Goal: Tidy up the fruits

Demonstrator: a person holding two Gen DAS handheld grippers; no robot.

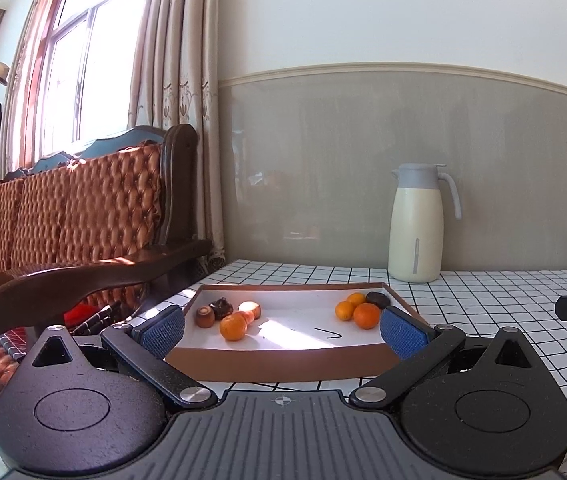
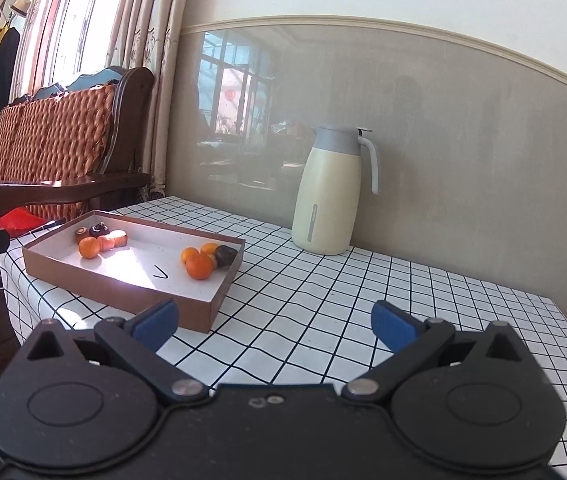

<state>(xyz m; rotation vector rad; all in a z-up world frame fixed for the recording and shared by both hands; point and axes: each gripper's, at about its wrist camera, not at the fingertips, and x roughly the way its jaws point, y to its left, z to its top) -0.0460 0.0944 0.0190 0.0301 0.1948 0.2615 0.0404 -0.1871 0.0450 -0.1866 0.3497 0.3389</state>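
Left gripper (image 1: 282, 330): jaws spread wide, empty, facing the near wall of the tray (image 1: 279, 364). Right gripper (image 2: 274, 324): likewise wide apart, empty, over the checked tablecloth (image 2: 323, 320). Cream jug (image 2: 329, 192) stands behind. Tray holds oranges (image 1: 366, 315) right, orange (image 1: 233, 328) left, beside dark fruits (image 1: 221, 306), possibly mangosteens

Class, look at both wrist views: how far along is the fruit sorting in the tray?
Barely started, by the look of it. Done: every fruit sits inside the cardboard tray, in two mixed clusters. In hand: nothing; the left tongs and right tongs are open and empty. Left: an orange lies among the dark fruits at one end, and a dark fruit sits with the oranges at the other.
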